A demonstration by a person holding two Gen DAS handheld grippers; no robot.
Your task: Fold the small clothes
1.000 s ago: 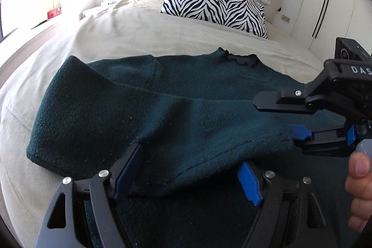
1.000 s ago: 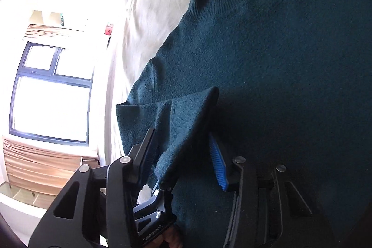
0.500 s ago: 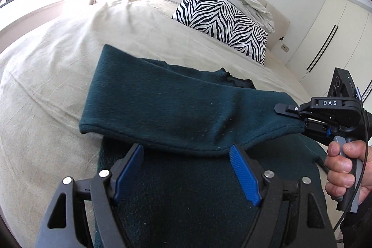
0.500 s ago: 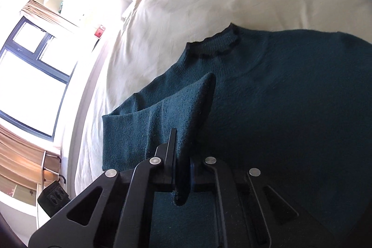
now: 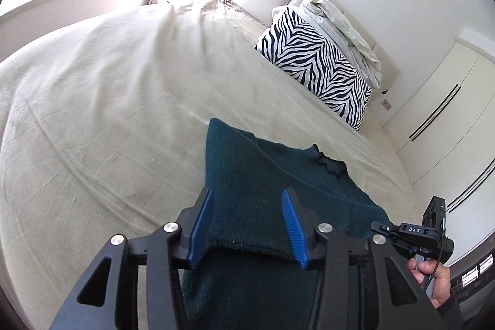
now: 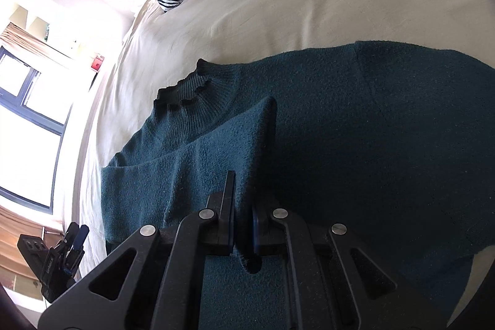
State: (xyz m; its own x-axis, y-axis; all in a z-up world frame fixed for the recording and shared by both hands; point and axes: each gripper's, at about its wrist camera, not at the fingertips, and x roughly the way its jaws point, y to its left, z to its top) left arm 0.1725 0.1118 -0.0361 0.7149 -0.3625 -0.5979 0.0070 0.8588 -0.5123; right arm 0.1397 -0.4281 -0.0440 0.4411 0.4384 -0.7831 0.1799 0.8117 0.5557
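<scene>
Pinching the teal sweater (image 6: 355,150) lying on the bed (image 5: 102,119), the right tool (image 6: 243,225) may drop its fold toward six o'clock if the left tool (image 5: 244,226), closing around cloth, misses.

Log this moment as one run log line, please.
phase: folding sleeve | right claw: shut on teal sweater | left claw: closing, sweater fabric between pads | surface: bed

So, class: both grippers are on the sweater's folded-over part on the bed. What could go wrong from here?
1. The left gripper is closing with the dark green sweater between its pads but not yet pinched; it may catch little cloth.
2. The right gripper grips only a narrow edge, which might slip.
3. Uneven pulling could crease the fold near the collar.
</scene>
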